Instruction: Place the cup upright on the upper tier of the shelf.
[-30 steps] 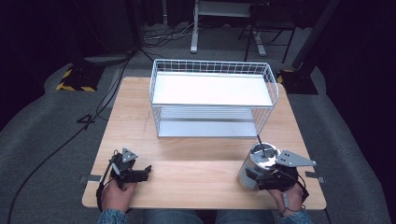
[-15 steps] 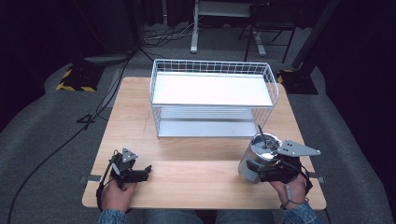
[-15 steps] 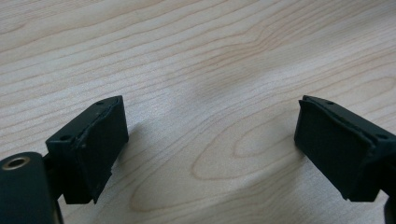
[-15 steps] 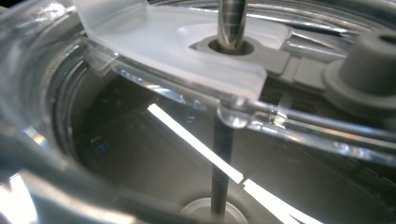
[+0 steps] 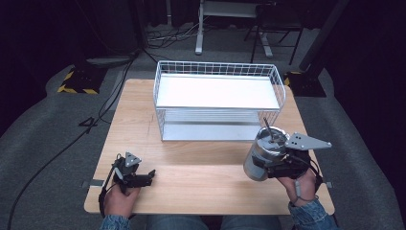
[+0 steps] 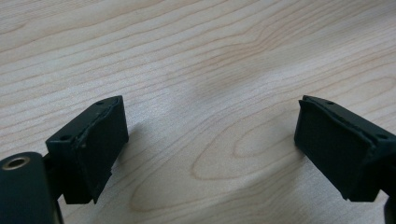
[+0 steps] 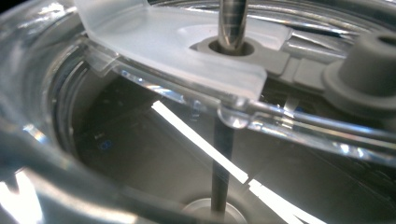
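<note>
Tumbler [image 5: 262, 154] of clear plastic with a metal straw [image 5: 266, 127] through its lid sits in the right gripper [image 5: 274, 165], near the front right corner of the table [image 5: 191, 163]. It leans, its top tipped toward the wire basket [image 5: 218, 103], and from the high view it looks lifted off the wood, though the gap under its base is hard to judge from that angle. The right gripper has its jaws clamped on the cup's side, with the grey three-cornered plate [image 5: 307, 142] above it and the person's right hand [image 5: 299, 184] behind. In the right gripper view the transparent lid [image 7: 177, 37] is very close, with the straw [image 7: 231, 23] passing through a grey grommet and running down inside the cup; a second grey plug [image 7: 366, 77] is at the right edge.

Wire basket, white, stands at the middle of the far half of the table, well apart from the left gripper [image 5: 143, 178] and just beyond the tumbler. The left gripper rests near the front left edge, held by the left hand [image 5: 119, 199]. In the left gripper view its two black jaws stand wide apart over bare wood grain, with nothing between them.
</note>
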A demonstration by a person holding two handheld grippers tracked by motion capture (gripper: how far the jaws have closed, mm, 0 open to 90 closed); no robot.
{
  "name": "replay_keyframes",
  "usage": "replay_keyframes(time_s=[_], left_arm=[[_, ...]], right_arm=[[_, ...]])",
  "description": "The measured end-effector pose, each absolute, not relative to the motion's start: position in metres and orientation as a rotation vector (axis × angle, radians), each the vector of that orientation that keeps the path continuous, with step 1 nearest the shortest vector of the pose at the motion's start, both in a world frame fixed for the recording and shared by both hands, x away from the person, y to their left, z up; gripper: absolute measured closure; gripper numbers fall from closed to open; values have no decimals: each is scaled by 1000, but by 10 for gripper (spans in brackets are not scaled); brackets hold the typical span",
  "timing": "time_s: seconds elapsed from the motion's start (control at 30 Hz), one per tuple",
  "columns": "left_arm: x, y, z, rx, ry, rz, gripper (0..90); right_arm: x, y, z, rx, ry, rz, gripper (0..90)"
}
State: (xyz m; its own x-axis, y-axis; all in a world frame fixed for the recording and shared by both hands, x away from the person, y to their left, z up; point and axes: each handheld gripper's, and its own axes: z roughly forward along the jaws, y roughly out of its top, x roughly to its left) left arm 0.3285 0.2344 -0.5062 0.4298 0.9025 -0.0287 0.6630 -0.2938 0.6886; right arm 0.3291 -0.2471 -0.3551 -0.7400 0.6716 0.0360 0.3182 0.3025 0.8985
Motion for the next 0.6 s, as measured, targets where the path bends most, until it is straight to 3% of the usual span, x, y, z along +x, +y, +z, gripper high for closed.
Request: replay_keyframes(time_s=[0.6], left_arm=[[329, 234, -506, 2053, 1314, 488, 101]], right_arm=[[346, -252, -312, 871, 2218, 1445, 35]])
